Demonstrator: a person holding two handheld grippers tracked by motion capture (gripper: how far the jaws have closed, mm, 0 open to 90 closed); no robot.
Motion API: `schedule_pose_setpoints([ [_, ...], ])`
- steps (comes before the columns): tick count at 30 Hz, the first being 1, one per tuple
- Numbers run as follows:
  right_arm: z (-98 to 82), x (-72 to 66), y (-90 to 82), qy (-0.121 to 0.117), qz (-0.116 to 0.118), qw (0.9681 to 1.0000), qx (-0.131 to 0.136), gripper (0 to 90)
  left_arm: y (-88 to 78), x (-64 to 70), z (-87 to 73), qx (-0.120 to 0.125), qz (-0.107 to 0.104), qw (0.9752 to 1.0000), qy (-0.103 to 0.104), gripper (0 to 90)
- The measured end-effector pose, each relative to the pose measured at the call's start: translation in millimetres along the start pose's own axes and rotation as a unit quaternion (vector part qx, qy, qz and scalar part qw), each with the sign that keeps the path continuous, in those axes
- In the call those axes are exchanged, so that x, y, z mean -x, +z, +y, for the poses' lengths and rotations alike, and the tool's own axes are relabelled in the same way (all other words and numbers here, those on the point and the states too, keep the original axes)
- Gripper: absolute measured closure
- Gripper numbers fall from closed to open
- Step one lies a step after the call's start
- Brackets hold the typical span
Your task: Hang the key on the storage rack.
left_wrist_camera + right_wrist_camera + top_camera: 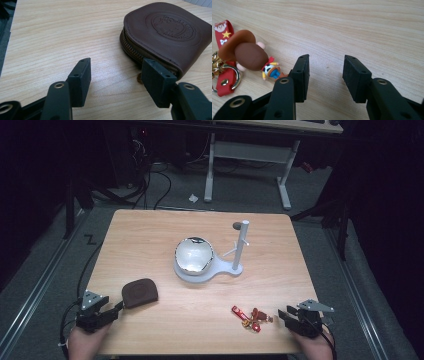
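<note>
The left gripper (115, 72) is open and empty beside the brown zip pouch (167, 35) at the table's near left, and might just push it away instead of grabbing it

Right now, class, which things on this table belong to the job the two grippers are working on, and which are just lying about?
In the job:
- brown leather zip pouch, beside the left gripper, jaws open
- cowboy-figure keychain on a red strap, beside the right gripper, jaws open

Lying about:
- shiny silver bowl
- grey base with upright peg post
</note>
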State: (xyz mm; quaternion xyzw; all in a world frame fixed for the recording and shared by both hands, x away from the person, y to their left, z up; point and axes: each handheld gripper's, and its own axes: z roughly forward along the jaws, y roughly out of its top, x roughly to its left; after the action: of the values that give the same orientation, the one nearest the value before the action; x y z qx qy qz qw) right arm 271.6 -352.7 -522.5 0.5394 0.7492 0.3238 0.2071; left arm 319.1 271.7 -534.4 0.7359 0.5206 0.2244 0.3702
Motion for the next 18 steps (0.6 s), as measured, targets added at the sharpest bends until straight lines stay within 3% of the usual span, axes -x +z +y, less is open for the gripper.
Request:
schedule_pose_setpoints([
  [6,-1.7,1.1,-2.3,0.005,0.006,1.0000,0.002,57.2,-2.7,-0.5,1.5,0.006,-0.003,1.0000,-0.003,41.8],
  [7,-1.7,1.1,-2.8,0.006,0.006,1.0000,0.003,57.2,-3.9,-2.2,1.9,0.008,-0.016,0.9998,-0.011,41.8],
  [10,-0.3,2.0,-2.2,0.016,0.001,0.9999,0.006,56.5,-4.9,-3.4,2.1,0.013,-0.023,0.9995,-0.017,40.0],
  [12,1.5,0.4,-1.2,0.018,0.001,0.9998,0.004,55.8,-5.8,-3.1,2.6,0.016,-0.020,0.9996,-0.010,39.8],
  [18,6.7,-6.2,5.5,-0.007,0.003,0.9997,-0.023,50.8,-9.0,0.2,4.3,0.027,-0.022,0.9994,0.006,38.6],
])
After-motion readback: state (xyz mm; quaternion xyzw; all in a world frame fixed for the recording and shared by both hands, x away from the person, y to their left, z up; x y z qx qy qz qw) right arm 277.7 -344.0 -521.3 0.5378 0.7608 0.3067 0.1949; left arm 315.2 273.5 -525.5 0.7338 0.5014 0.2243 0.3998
